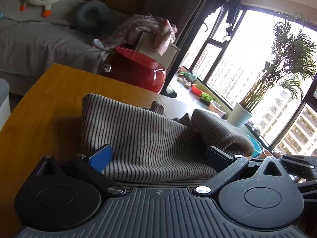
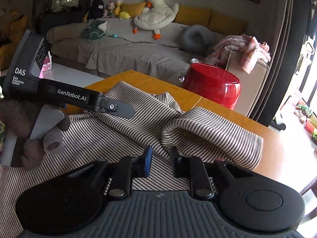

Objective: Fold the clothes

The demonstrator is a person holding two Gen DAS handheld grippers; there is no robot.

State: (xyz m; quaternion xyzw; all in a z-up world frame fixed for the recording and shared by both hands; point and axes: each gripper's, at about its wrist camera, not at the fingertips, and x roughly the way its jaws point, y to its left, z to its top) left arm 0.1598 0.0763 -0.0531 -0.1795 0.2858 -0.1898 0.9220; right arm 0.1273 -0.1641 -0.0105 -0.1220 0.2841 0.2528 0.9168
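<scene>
Now striped garment [image 1: 142,134] lies between the left gripper [image 1: 158,158]'s wide-apart jaws.

The garment [image 2: 138,123] lies on the table [image 2: 150,81], with the stool [image 2: 212,85] just behind the table and the sofa [image 2: 118,53] farther back.

Daylight comes in hard from the window [image 1: 247,63] ahead-right of my left tongs [image 1: 158,156]; it's blown out white. The striped cloth [image 1: 142,134] casts a shadow to the left onto the desk [image 1: 49,103]. Right view has glare on the desk's right edge. Heavy fisheye bending at the borders. The sofa [image 2: 128,53] is dimmer and soft.
</scene>
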